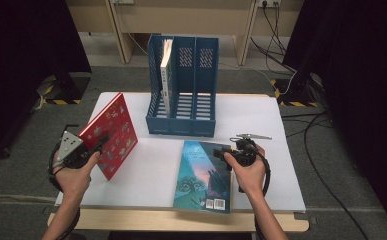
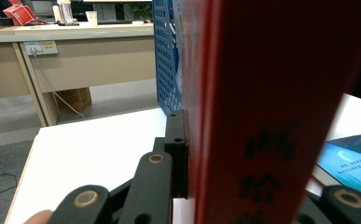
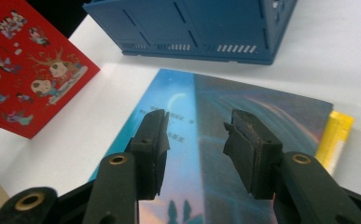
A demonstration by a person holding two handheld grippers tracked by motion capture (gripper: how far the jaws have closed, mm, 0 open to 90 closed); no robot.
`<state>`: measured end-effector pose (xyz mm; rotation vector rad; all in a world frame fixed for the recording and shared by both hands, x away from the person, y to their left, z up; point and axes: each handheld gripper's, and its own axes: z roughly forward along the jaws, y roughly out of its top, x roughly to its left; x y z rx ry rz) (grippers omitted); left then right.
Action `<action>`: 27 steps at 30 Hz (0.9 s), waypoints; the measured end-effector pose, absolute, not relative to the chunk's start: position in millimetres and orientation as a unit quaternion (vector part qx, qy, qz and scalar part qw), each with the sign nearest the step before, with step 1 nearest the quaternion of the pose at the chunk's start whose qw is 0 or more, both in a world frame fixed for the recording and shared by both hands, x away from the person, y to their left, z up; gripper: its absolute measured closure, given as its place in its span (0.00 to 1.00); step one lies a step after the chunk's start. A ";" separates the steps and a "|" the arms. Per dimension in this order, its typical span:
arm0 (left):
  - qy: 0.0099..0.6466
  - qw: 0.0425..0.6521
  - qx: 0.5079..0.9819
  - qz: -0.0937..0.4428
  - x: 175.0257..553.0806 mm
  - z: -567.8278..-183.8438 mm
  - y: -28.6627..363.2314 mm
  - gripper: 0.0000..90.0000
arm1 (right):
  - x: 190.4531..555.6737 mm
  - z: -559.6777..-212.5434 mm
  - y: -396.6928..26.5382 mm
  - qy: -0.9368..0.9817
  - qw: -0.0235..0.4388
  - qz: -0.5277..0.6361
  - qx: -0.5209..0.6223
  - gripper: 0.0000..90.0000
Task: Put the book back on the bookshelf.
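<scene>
White-topped table point(image 1: 276, 150) with a pale wood front edge, set on grey carpet floor point(image 1: 26, 165). Black curtains point(image 1: 351, 60) hung at both sides, yellow-and-black hazard tape point(image 1: 288, 103) at their feet, loose black cables point(image 1: 321, 150) trailing over the carpet to the right. Behind, light wooden desks point(image 1: 191, 20) with a wall socket point(image 2: 40, 47); even, diffuse overhead light.

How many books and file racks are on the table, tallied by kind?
Books: 3 (red picture book, blue-green illustrated book, white-spined book standing in the rack)
Blue plastic three-slot file racks: 1
Total: 4
</scene>
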<state>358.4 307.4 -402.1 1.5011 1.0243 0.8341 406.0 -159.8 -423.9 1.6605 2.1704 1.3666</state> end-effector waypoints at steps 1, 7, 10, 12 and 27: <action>0.430 0.540 0.633 0.351 358.7 -400.9 306.4 0.88 | 405.6 -424.5 -160.8 0.711 0.048 0.445 0.543 0.64; 0.432 0.547 0.631 0.341 357.2 -390.3 301.1 0.88 | 402.8 -428.5 -164.3 0.708 0.050 0.443 0.548 0.64; 0.430 0.553 0.628 0.338 354.7 -383.9 298.4 0.88 | 401.8 -430.9 -165.2 0.706 0.051 0.444 0.549 0.63; 0.426 0.558 0.628 0.336 352.5 -378.2 296.0 0.88 | 400.6 -432.0 -165.7 0.705 0.051 0.445 0.550 0.64; 0.417 0.582 0.620 0.322 352.2 -352.1 277.9 0.88 | 396.8 -436.3 -162.6 0.708 0.073 0.438 0.549 0.64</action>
